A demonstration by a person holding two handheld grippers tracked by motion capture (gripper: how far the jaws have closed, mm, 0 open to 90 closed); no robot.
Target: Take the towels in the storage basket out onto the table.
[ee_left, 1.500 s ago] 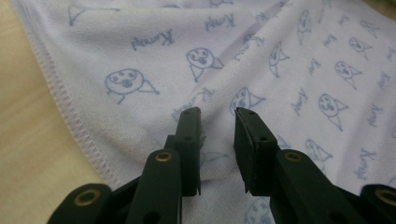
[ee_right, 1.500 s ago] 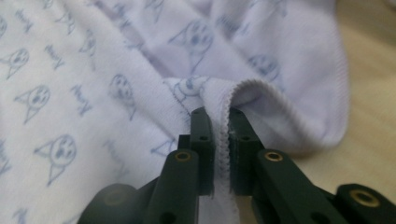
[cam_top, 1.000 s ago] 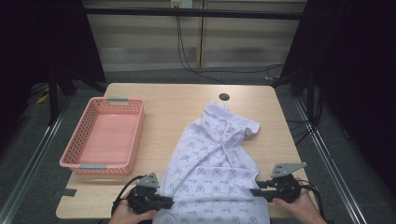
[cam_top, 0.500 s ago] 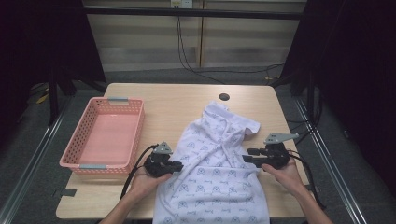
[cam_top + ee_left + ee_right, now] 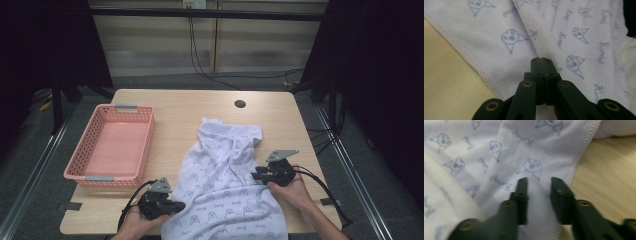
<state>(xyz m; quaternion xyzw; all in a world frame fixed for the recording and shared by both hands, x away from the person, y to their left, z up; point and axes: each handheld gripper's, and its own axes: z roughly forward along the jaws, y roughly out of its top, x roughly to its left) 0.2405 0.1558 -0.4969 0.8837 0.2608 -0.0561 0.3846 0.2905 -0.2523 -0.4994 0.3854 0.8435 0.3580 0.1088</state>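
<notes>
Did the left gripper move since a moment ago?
Yes. The left gripper had gone up the table beside the pink basket; now it is back near the table's front edge, shut by the cloth.

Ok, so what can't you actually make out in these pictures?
- Left tool: whether its shut jaws pinch the cloth; the jaws hide the contact.
- Right tool: blurred, jaws just closing, grip unclear.
- Cloth's near end: cut by the high view's bottom edge.
- Printed words: too small.

The white printed cloth (image 5: pixel 230 195) runs off the high view's bottom edge, its lower hem cut away. The right gripper view is blurred, so the print under the jaws reads only faintly.
</notes>
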